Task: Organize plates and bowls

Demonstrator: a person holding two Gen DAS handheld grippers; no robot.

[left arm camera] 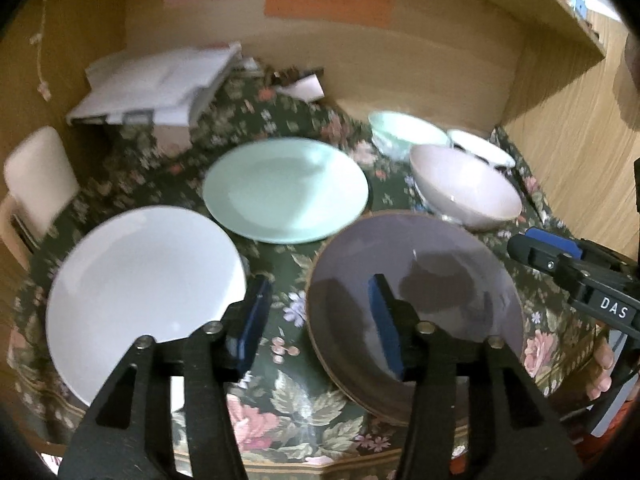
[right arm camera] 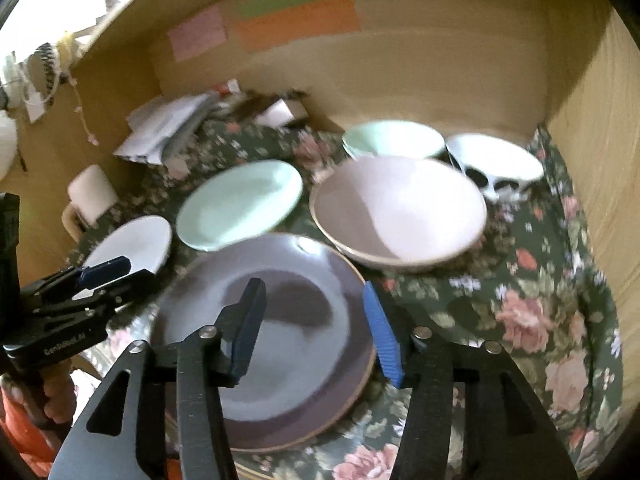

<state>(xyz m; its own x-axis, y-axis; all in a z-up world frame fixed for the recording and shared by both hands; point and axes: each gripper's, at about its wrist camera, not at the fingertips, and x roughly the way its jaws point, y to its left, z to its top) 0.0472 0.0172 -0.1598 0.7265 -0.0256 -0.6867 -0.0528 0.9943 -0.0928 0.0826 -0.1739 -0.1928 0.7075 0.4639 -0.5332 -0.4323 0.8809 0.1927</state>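
Three plates and three bowls sit on a floral cloth (left arm camera: pixel 304 400) inside a wooden nook. Nearest is the purple plate (left arm camera: pixel 440 276), lying flat at the cloth's front edge. Left of it is the white plate (left arm camera: pixel 132 280), and behind the two, between them, the green plate (left arm camera: pixel 286 190); none of the three touch. Off to the right stands the pink bowl (right arm camera: pixel 400 208), just behind the purple plate's far rim, with the green bowl (right arm camera: pixel 394 138) and a white bowl (right arm camera: pixel 494 160) with dark patches close behind it, the three bunched together.

Left gripper (left arm camera: pixel 320 312) hangs above the gap between white and purple plates, fingers spread with nothing between them; its right finger shows over the purple plate's left side, clear of it. Right gripper (right arm camera: pixel 316 320) hangs over the purple plate's right half, fingers likewise spread and empty, the blue pad (right arm camera: pixel 384 336) of the right finger over the plate's right rim. Whether that pad touches the rim I cannot tell. Each gripper shows at the edge of the other's view.

At the back left lies a heap of white papers (left arm camera: pixel 160 88), with coloured notes (left arm camera: pixel 328 4) stuck on the back wall
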